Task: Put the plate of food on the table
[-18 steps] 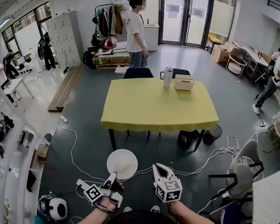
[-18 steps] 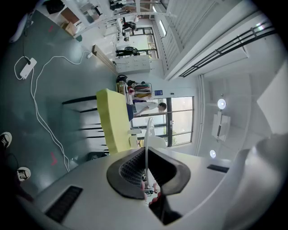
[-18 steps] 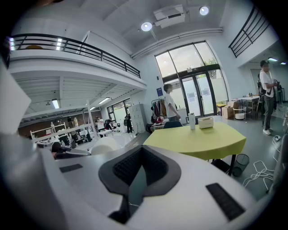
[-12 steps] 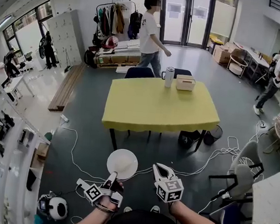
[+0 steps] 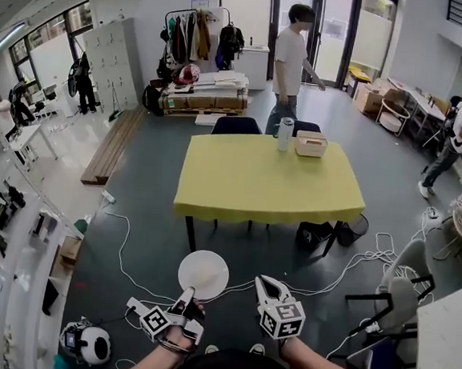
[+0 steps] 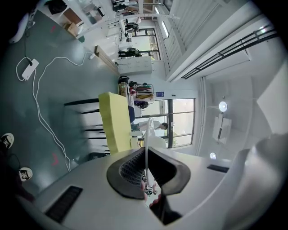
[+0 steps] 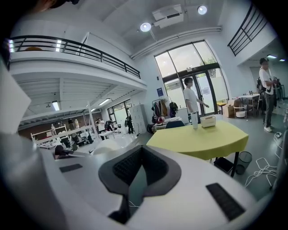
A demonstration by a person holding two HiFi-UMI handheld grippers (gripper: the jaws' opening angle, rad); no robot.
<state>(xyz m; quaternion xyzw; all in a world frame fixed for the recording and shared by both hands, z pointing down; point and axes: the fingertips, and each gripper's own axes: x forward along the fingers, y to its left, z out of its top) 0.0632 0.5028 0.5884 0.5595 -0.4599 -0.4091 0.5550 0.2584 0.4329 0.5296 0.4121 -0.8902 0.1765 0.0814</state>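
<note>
A round white plate (image 5: 203,273) hangs over the floor in front of me, its near rim pinched in my left gripper (image 5: 186,298). In the left gripper view the plate (image 6: 147,130) shows edge-on, with the dark pads of the left gripper (image 6: 145,152) shut on it. I cannot make out what lies on it. The yellow table (image 5: 263,182) stands a few steps ahead. My right gripper (image 5: 267,285) floats just right of the plate, apart from it. In its own view the right gripper (image 7: 141,150) is shut with nothing between the pads.
At the table's far edge stand a metal tumbler (image 5: 284,134) and a small beige box (image 5: 310,143). A dark chair (image 5: 236,125) and a standing person (image 5: 291,58) are behind the table. White cables (image 5: 345,258) trail over the floor, and chairs (image 5: 402,295) stand at the right.
The person behind the table has walked to the right. The table sits slightly lower and nearer in view. Both grippers and the plate keep their places relative to me.
</note>
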